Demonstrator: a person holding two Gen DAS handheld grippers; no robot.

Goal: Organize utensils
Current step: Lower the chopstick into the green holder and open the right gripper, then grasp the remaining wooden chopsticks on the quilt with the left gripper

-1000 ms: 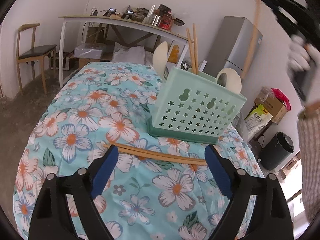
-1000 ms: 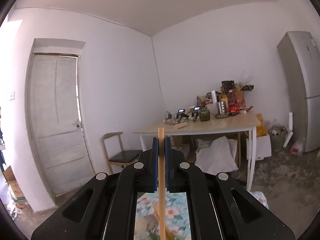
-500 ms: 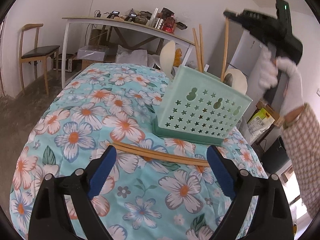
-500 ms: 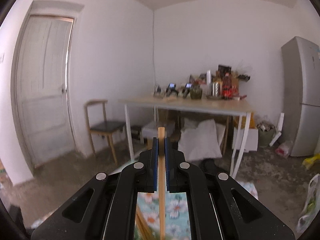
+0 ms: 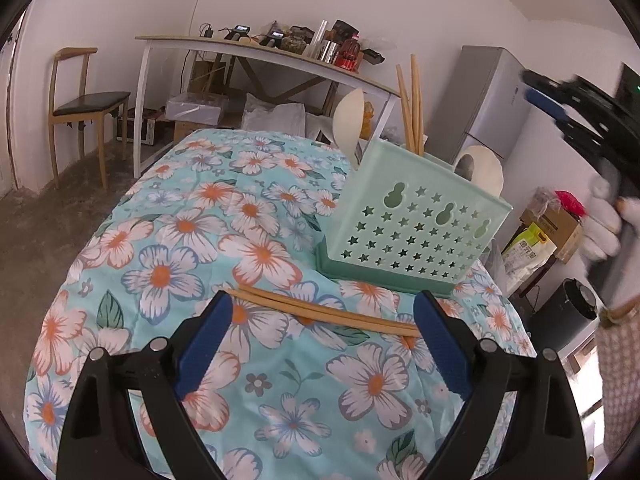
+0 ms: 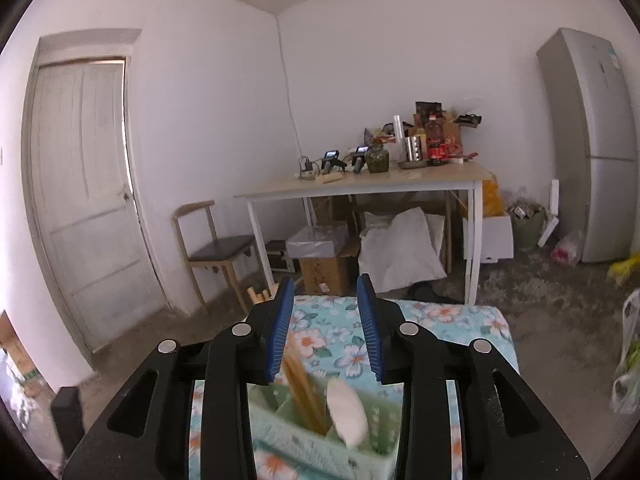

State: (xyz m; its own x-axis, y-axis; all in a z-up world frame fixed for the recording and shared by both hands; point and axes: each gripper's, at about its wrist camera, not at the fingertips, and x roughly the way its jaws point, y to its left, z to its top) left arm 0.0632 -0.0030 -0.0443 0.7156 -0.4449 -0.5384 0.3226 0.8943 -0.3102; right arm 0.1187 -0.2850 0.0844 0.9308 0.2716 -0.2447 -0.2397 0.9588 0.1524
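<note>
A mint-green basket (image 5: 412, 224) with star holes stands on the floral cloth (image 5: 200, 232). Upright chopsticks (image 5: 412, 104) and two white spoons (image 5: 350, 120) stick out of it. Two more chopsticks (image 5: 320, 312) lie flat on the cloth in front of it, between the wide-open fingers of my left gripper (image 5: 323, 300), which hovers just above them. My right gripper (image 5: 540, 90), held by a white-gloved hand (image 5: 604, 220), hangs above and right of the basket. Its jaws are opening with nothing between them. In its own view the right gripper (image 6: 325, 284) looks over the basket (image 6: 288, 432), the chopsticks (image 6: 304, 392) and a spoon (image 6: 348, 412).
Behind the clothed surface stands a white table (image 5: 260, 46) loaded with clutter, with boxes and bags under it. A wooden chair (image 5: 84, 100) is at the left, a grey fridge (image 5: 488, 100) at the right. A black bin (image 5: 568, 312) and cartons sit on the floor at the right.
The right gripper came down over the basket with a chopstick pinched upright, then opened. The chopstick has left its jaws and stands among those in the basket. The left gripper stayed put.
</note>
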